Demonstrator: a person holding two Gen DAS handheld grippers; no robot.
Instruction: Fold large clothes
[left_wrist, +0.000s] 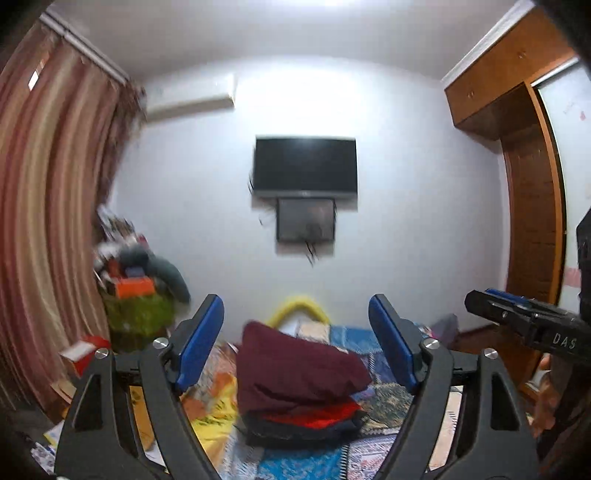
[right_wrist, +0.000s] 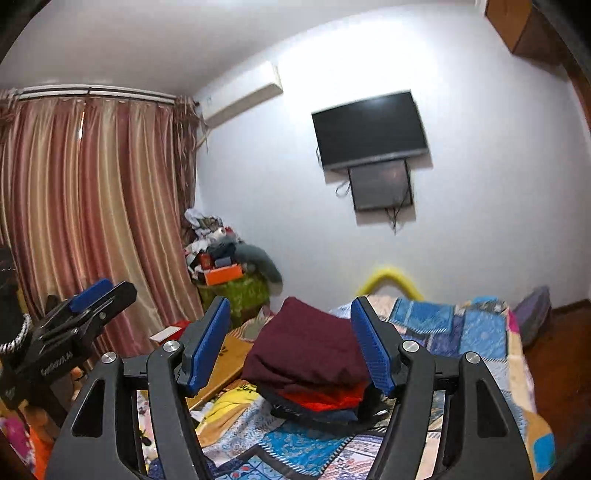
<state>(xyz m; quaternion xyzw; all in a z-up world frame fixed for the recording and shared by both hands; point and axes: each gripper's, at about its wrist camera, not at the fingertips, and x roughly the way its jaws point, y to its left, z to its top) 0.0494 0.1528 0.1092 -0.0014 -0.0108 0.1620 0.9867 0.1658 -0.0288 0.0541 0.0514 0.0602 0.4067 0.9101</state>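
A stack of folded clothes lies on the patchwork bed: a maroon garment (left_wrist: 295, 365) on top, a red one (left_wrist: 317, 415) under it, a dark one (left_wrist: 295, 434) at the bottom. The stack also shows in the right wrist view, with the maroon garment (right_wrist: 306, 350) on top. My left gripper (left_wrist: 295, 343) is open and empty, held above and short of the stack. My right gripper (right_wrist: 290, 343) is open and empty, likewise short of the stack. Each gripper shows in the other's view: the right one (left_wrist: 517, 314) at the right edge, the left one (right_wrist: 92, 299) at the left.
The patchwork bedspread (right_wrist: 461, 332) covers the bed, with a yellow cloth (left_wrist: 218, 417) on its left side. A cluttered pile on a green box (right_wrist: 236, 284) stands by the striped curtain (right_wrist: 92, 203). A wall television (left_wrist: 304, 166) and a wooden wardrobe (left_wrist: 532, 192) are beyond.
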